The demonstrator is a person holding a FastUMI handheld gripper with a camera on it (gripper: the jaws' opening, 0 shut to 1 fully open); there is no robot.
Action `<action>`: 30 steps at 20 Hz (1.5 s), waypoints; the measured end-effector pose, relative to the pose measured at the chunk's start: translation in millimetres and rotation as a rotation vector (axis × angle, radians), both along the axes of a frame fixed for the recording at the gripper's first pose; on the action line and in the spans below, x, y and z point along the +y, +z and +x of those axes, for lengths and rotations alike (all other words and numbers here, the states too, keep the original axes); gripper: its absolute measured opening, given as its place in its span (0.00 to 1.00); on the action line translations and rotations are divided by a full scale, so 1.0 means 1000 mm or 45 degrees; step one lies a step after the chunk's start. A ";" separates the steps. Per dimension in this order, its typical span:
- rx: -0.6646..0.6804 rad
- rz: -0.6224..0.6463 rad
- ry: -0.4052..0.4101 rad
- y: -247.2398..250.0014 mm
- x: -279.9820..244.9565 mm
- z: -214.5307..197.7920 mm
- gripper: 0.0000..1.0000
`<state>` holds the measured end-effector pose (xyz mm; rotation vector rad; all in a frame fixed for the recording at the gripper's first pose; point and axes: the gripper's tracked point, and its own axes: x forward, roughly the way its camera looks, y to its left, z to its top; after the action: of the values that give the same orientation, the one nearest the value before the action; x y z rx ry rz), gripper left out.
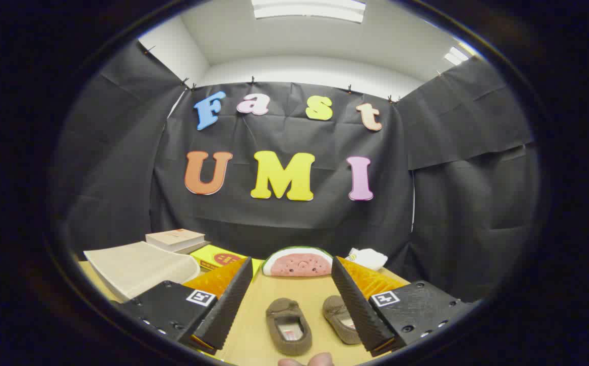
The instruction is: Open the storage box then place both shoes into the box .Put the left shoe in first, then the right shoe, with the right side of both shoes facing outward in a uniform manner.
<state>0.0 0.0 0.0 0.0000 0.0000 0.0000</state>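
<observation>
We have the gripper (291, 284) spread wide with nothing held, hovering above the wooden table (253, 330). Two brown shoes lie side by side between the fingers: the left shoe (289, 326) in the gap, the right shoe (339, 319) partly tucked behind the right finger. Beyond them rests a watermelon-slice toy (298, 262), with an open book (139, 267) off left.

watermelon cushion (298, 263), stacked books (175, 239), white cloth (368, 257)
</observation>
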 end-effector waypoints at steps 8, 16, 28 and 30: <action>0.012 -0.009 0.028 0.003 0.012 -0.007 0.95; 0.014 -0.006 0.031 0.003 0.012 -0.012 0.95; 0.125 0.092 0.280 -0.020 0.072 0.003 0.95; 0.152 0.139 0.333 -0.027 0.091 0.008 0.95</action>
<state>8.1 90.9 -26.9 0.1092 0.1197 0.2615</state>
